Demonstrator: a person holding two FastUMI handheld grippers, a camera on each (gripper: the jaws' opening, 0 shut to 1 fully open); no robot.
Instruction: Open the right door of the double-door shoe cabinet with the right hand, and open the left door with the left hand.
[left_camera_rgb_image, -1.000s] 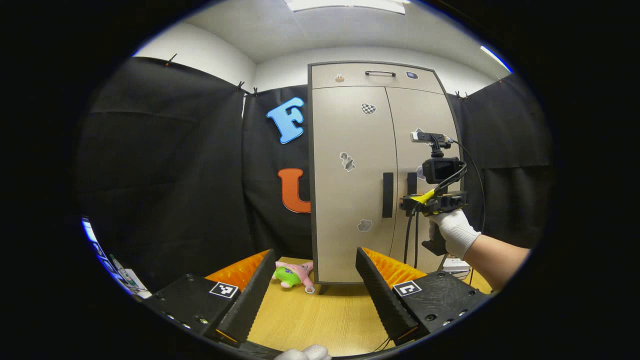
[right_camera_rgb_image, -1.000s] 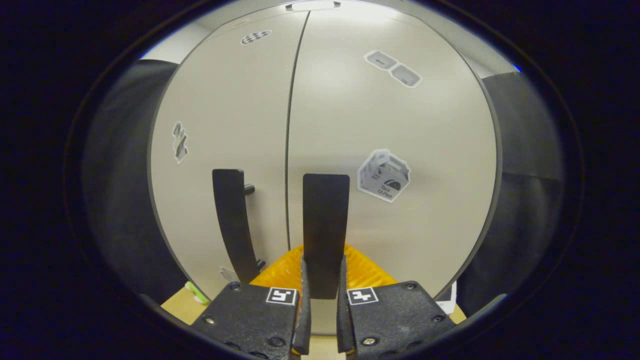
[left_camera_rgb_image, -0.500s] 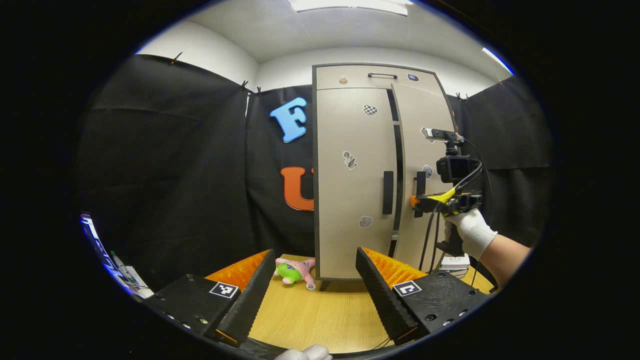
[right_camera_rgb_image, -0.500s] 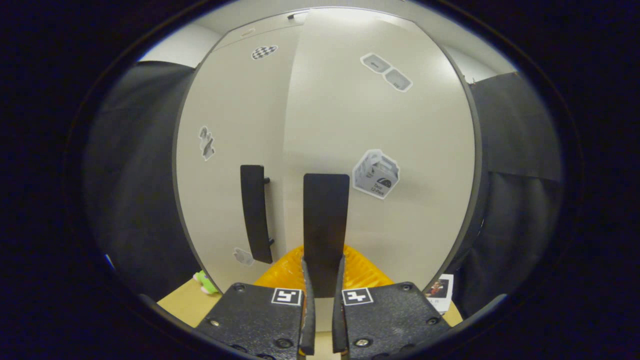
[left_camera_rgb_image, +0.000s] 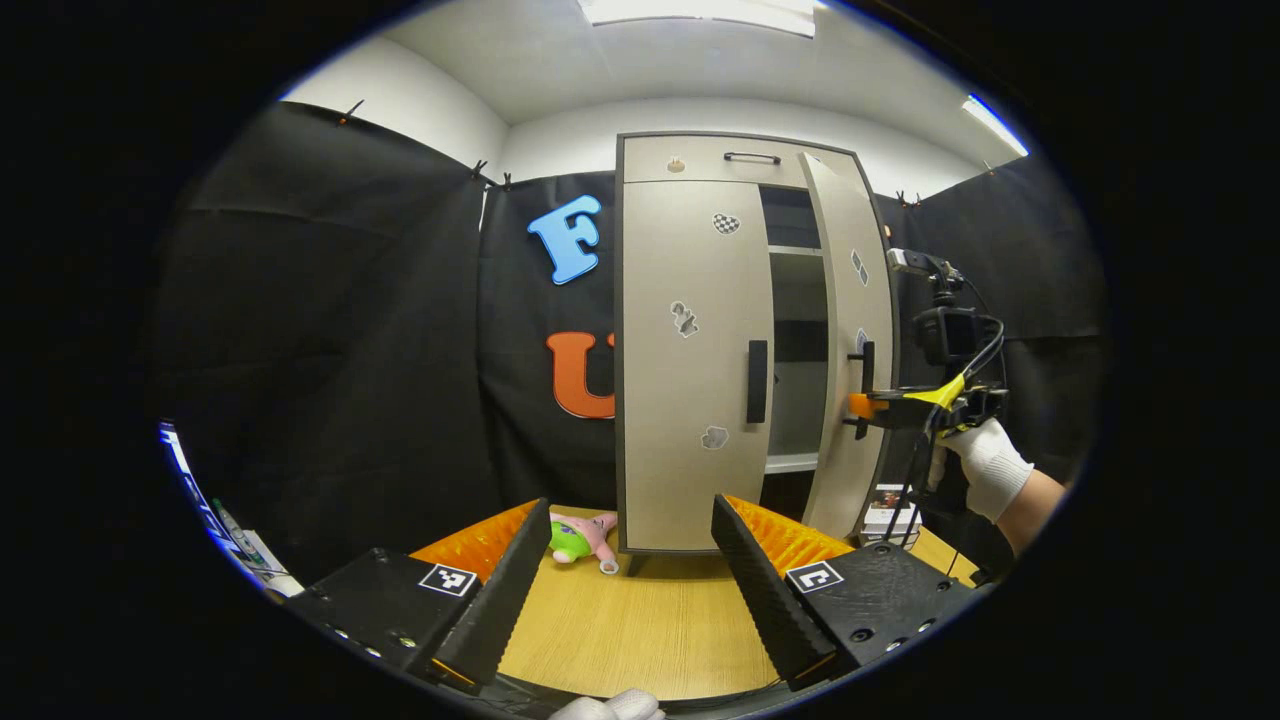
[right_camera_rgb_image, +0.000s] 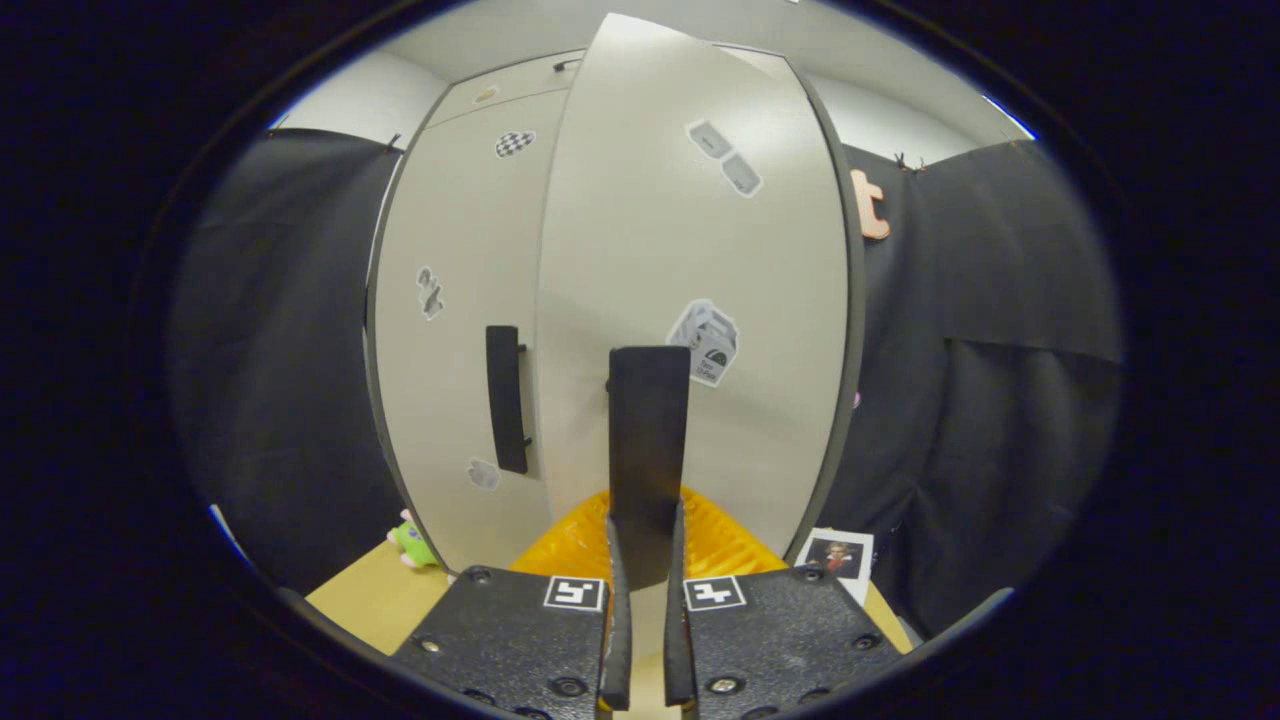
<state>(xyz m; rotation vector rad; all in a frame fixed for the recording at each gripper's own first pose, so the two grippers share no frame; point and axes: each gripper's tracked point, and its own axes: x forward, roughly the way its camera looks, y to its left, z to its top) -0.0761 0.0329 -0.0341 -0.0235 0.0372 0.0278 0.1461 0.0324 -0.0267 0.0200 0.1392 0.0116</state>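
The beige double-door shoe cabinet (left_camera_rgb_image: 690, 160) stands on the far side of the wooden table. Its left door (left_camera_rgb_image: 685, 360) is closed, with a dark vertical handle (left_camera_rgb_image: 757, 381). The right door (left_camera_rgb_image: 852, 300) is swung partly out, showing shelves (left_camera_rgb_image: 795, 255) inside. My left gripper (left_camera_rgb_image: 620, 570) is open and low over the table, well short of the cabinet. In the right gripper view, my right gripper (right_camera_rgb_image: 645, 545) is shut on the right door's handle (right_camera_rgb_image: 648, 430), with the right door (right_camera_rgb_image: 690, 250) close ahead and the left door's handle (right_camera_rgb_image: 506, 398) to its left. A gloved hand (left_camera_rgb_image: 985, 465) holds that gripper.
A pink and green plush toy (left_camera_rgb_image: 583, 538) lies on the table (left_camera_rgb_image: 640, 630) at the cabinet's left foot. A photo card (right_camera_rgb_image: 838, 555) and small boxes (left_camera_rgb_image: 885, 515) sit by the cabinet's right side. Black cloth walls close in both sides.
The right door has swung from closed to partly open, pulled out and rightward by the right gripper on its handle. The left gripper has stayed open and barely moved.
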